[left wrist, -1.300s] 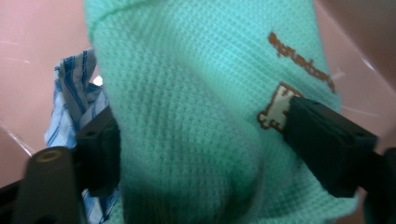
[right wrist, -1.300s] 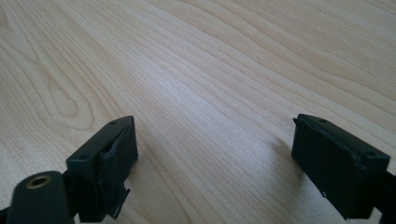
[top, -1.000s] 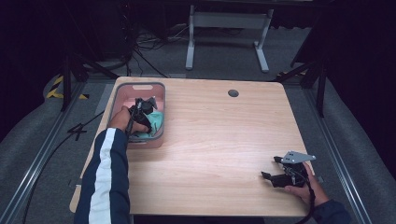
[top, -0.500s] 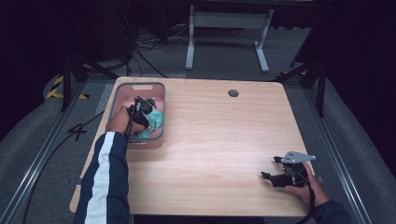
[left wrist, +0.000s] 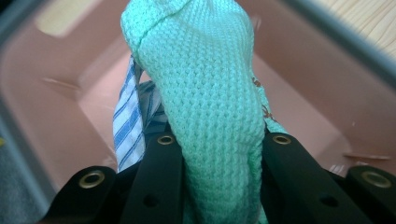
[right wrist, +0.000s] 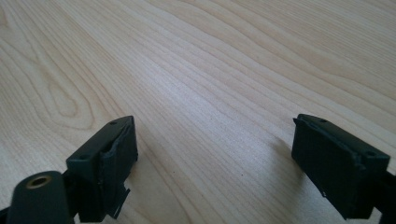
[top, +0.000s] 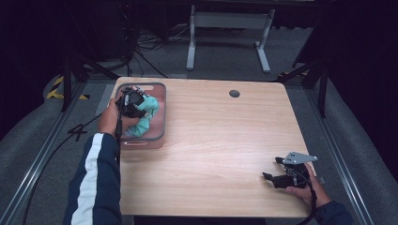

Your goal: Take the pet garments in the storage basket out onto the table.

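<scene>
My left claw [left wrist: 219,154] clamped on mint-green waffle-knit cloth [left wrist: 205,93], above pink plastic bin [left wrist: 56,116]. Blue-striped white cloth [left wrist: 125,122] clings beside it, may drag out too. My right claw [right wrist: 215,163] wide, empty, over pale wooden surface [right wrist: 224,65].

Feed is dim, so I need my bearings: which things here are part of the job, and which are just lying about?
In the job:
- green knitted cloth, clamped in left claw
- pink bin
- striped blue cloth

Lying about:
- right claw, open over the table
- cables on the floor
</scene>
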### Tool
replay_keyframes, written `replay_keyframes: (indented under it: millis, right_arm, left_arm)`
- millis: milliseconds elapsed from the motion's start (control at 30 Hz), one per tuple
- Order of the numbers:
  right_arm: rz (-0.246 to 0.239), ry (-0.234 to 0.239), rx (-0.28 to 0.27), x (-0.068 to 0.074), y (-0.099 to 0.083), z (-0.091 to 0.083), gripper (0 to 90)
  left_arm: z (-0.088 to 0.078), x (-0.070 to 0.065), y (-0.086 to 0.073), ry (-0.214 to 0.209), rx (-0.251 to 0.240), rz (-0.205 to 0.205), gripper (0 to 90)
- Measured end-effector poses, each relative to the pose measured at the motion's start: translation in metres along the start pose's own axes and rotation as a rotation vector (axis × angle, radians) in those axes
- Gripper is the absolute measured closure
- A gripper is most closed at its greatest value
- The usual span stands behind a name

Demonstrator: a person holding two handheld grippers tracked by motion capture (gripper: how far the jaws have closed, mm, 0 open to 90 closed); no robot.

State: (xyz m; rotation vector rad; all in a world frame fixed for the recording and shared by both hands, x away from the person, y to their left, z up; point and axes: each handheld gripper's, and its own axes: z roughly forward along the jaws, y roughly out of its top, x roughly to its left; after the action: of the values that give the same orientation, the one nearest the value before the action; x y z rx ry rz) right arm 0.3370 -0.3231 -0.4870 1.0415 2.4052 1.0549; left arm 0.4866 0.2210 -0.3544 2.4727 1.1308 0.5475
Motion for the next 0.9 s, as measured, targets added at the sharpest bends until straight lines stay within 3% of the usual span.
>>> replay_keyframes:
  millis: [300, 333, 533, 733, 900]
  right_arm:
    - [0.002, -0.001, -0.001, 0.000, 0.000, 0.000, 14.8]
    - [0.002, -0.001, 0.000, 0.000, 0.000, 0.000, 14.8]
    - [0.002, -0.001, 0.000, 0.000, 0.000, 0.000, 14.9]
    - [0.004, -0.001, 0.001, 0.000, 0.000, 0.000, 14.9]
    - [0.004, -0.001, 0.001, 0.000, 0.000, 0.000, 14.9]
  left_arm:
    - [-0.036, -0.003, 0.000, 0.013, -0.117, 0.004, 76.2]
    - [-0.046, -0.004, 0.000, 0.020, -0.147, 0.001, 76.2]
    - [-0.064, -0.009, 0.004, 0.012, -0.219, 0.005, 76.2]
    - [-0.076, -0.024, 0.011, -0.022, -0.284, 0.049, 76.3]
    - [-0.084, -0.043, 0.020, -0.041, -0.310, 0.110, 76.5]
